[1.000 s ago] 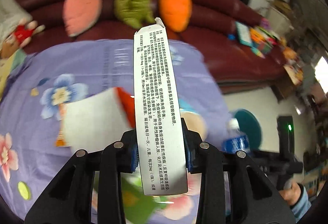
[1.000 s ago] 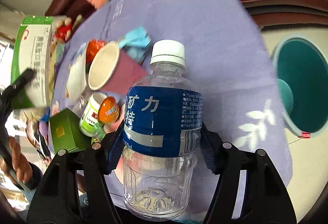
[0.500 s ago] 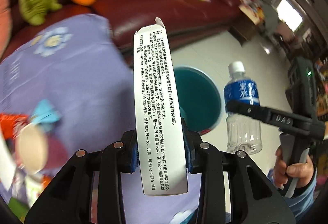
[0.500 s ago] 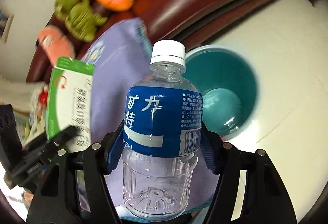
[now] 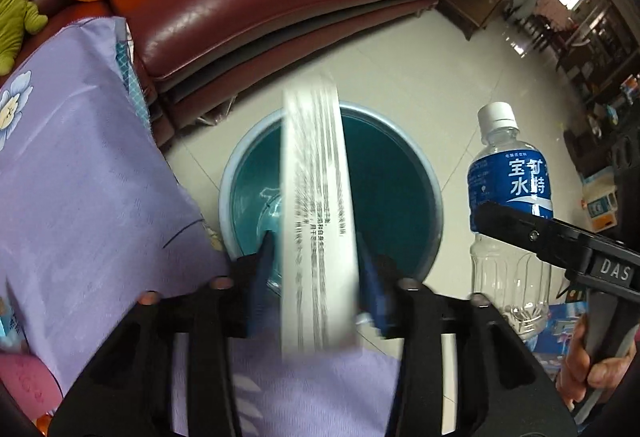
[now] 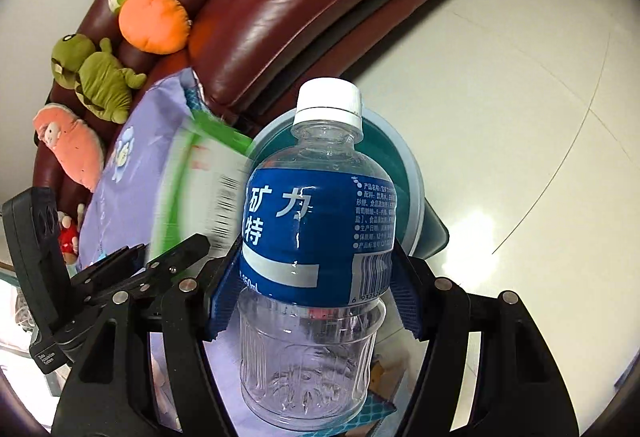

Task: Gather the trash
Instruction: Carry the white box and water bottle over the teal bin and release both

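The left tongs [image 5: 316,269] are opening, a blurred carton [image 5: 316,221] loose between them over the bin [image 5: 400,173] at frame centre; the right tongs [image 6: 316,289] grip a bottle [image 6: 316,237], not yet dropped.

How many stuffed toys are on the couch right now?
3, all along the couch back in the right wrist view: an orange carrot, a green turtle beside it, then a pink one. Others may sit out of frame.
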The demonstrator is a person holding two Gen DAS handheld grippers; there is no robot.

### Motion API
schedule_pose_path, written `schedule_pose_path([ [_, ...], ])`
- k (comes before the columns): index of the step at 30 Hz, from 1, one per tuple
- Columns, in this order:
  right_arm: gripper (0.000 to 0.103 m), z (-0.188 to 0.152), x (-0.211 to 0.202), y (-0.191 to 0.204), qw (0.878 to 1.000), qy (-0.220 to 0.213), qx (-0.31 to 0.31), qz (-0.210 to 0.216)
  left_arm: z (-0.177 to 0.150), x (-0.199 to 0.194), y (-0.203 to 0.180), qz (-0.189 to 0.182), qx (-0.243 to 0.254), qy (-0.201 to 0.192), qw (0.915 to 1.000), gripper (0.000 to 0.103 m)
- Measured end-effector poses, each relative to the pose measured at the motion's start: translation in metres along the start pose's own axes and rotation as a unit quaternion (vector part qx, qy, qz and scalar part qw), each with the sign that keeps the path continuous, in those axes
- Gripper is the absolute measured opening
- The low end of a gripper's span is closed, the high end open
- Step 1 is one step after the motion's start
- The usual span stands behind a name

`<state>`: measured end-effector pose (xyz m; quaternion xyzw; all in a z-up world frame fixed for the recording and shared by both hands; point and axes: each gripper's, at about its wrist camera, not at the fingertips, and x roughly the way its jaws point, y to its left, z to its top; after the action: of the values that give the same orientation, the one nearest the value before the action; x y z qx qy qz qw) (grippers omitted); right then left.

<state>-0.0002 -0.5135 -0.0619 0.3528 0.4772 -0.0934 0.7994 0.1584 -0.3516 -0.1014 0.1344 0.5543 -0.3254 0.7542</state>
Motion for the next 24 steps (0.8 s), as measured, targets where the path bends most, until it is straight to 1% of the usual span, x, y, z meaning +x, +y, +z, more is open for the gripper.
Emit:
schedule_pose_path([
  [2, 0.063, 0.004, 0.004, 0.002, 1.000, 0.003, -0.005, -0.002, -0.001, 0.001, 0.003, 0.007, -0.004, -0.003, 1.0000, 0.059],
  [4, 0.063, 0.006, 0.008, 0.006, 1.000, 0.005, -0.007, -0.003, -0.003, 0.004, 0.008, 0.003, -0.007, 0.003, 1.0000, 0.059],
  [7, 0.063, 0.007, 0.012, 0.004, 1.000, 0.008, -0.011, -0.004, -0.008, 0.003, 0.014, 0.008, -0.014, 0.007, 0.9998, 0.059],
  [10, 0.063, 0.005, 0.016, 0.005, 1.000, 0.013, -0.013, -0.004, -0.014, 0.000, 0.021, 0.003, -0.023, 0.009, 0.9997, 0.061],
  [12, 0.063, 0.004, 0.018, 0.006, 1.000, 0.016, -0.015, -0.005, -0.018, -0.004, 0.026, 0.001, -0.030, 0.007, 0.9995, 0.066],
  [16, 0.063, 0.004, 0.023, 0.006, 1.000, 0.021, -0.015, -0.011, -0.027, -0.016, 0.039, -0.008, -0.051, -0.001, 0.9987, 0.067],
  [18, 0.063, 0.006, 0.026, 0.008, 1.000, 0.023, -0.016, -0.014, -0.030, -0.022, 0.044, -0.010, -0.060, -0.005, 0.9982, 0.069],
  [19, 0.063, 0.008, 0.028, 0.010, 0.999, 0.023, -0.017, -0.016, -0.032, -0.024, 0.046, -0.010, -0.063, -0.007, 0.9979, 0.071],
  [21, 0.063, 0.012, 0.035, 0.015, 0.999, 0.023, -0.021, -0.023, -0.038, -0.030, 0.051, -0.012, -0.073, -0.014, 0.9971, 0.084],
  [23, 0.064, 0.014, 0.042, 0.020, 0.999, 0.023, -0.023, -0.035, -0.044, -0.036, 0.054, -0.011, -0.080, -0.023, 0.9965, 0.085],
  [24, 0.066, 0.015, 0.046, 0.022, 0.999, 0.026, -0.022, -0.037, -0.045, -0.037, 0.056, -0.010, -0.080, -0.024, 0.9964, 0.086],
])
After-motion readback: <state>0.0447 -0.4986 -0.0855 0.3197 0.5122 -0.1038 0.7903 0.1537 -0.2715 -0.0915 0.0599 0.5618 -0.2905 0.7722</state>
